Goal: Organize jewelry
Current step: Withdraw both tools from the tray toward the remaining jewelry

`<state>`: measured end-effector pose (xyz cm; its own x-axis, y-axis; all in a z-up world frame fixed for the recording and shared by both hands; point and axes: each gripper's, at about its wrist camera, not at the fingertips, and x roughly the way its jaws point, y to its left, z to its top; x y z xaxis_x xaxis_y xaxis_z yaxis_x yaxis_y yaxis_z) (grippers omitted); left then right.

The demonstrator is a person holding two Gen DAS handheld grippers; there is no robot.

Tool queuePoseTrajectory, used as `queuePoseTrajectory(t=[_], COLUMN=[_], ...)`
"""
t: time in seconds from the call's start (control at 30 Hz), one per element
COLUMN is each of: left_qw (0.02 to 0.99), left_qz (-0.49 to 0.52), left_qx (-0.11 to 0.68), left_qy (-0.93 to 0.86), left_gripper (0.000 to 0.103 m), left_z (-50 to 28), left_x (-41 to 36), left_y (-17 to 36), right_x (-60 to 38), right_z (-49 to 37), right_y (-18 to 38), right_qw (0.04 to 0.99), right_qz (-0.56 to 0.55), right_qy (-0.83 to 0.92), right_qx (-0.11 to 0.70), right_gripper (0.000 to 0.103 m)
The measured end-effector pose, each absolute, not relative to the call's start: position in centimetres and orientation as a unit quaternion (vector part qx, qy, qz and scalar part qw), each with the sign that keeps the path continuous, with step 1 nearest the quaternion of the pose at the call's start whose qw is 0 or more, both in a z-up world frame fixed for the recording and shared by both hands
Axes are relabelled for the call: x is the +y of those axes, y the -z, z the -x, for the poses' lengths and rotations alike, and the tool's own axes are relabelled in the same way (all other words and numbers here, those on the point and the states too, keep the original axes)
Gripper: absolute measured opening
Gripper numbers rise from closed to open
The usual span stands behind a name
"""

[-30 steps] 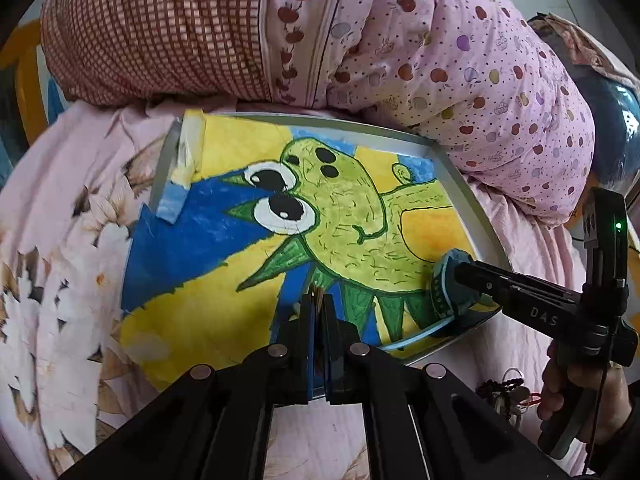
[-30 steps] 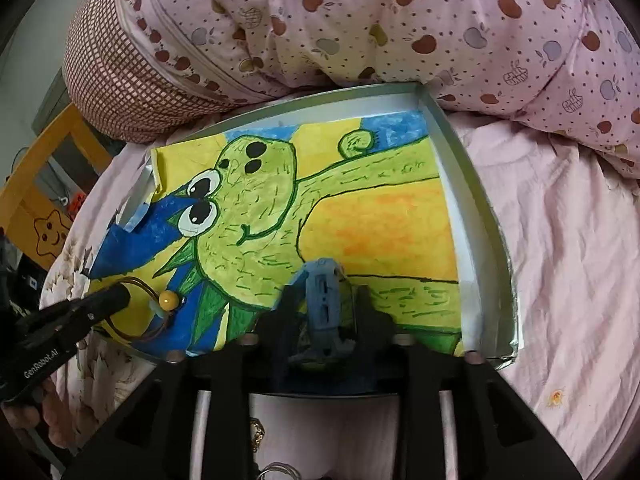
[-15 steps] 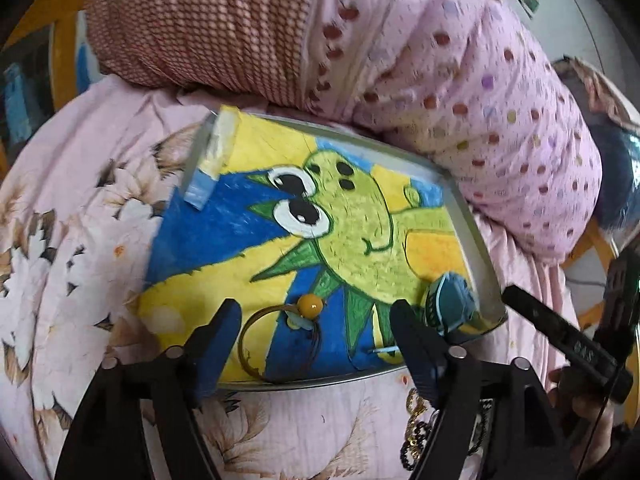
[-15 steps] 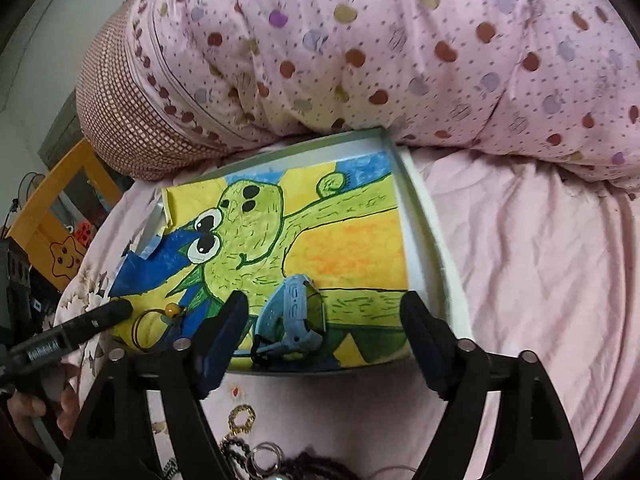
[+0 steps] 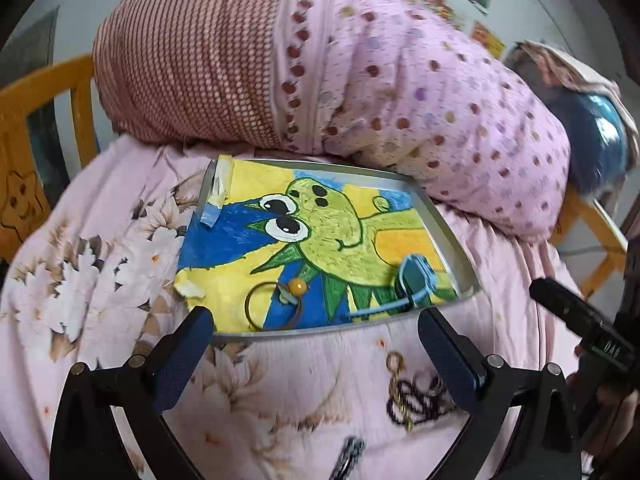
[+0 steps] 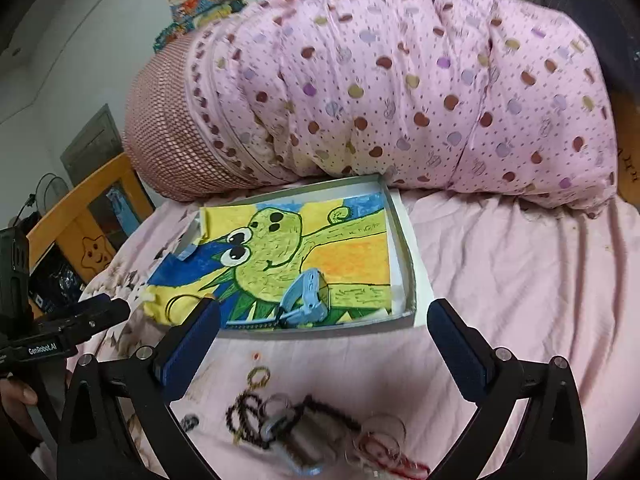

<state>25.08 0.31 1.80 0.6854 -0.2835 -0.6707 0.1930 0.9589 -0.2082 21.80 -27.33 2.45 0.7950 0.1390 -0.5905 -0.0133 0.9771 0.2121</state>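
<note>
Both of my hand-held grippers are empty and backing off now: the left hand-held gripper (image 5: 316, 344) has its jaws spread wide, where a second ago it was pinched shut over the tray, and the right hand-held gripper (image 6: 324, 340) is just as wide apart after being clamped on the blue watch. So two drops are done. In the left view the bangle (image 5: 274, 306) with its yellow bead lies flat in the tray (image 5: 460, 248) at about 6 o'clock on the frog drawing (image 5: 332, 232), and the watch (image 5: 414, 280) sits at about 4 o'clock, near the tray's right rim, its strap trailing toward the front edge. In the right view the watch (image 6: 306, 300) rests inside the front wall. What's left is on the bed (image 6: 500, 272), outside the tray: the pile (image 6: 304, 428) of dark beads, rings and a gold chain at 6 o'clock between my right jaws, blurred, so I can't separate the pieces. My read: two items sorted, and the next pick comes from that tangle, which may drag neighbours along.
</note>
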Motion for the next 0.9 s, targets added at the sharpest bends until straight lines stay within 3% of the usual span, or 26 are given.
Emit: queuePoseTrajectory(t=[0.5, 0.9], left_qw=[0.899, 0.876], left_qz=[-0.001, -0.024], left_qx=[0.419, 0.456], left_qy=[0.129, 0.157], left_gripper=[0.103, 0.103], left_z=[-16.7, -15.6], left_x=[0.1, -1.2], left_y=[2.2, 5.5], right_x=[-28.3, -27.5], right_z=[-13.1, -12.6], right_y=[0.4, 3.3], right_qw=[0.927, 0.916], right_qz=[-0.037, 0.005], right_qy=[-0.051, -0.092], right_qx=[0.369, 0.39], right_gripper=[0.101, 0.101])
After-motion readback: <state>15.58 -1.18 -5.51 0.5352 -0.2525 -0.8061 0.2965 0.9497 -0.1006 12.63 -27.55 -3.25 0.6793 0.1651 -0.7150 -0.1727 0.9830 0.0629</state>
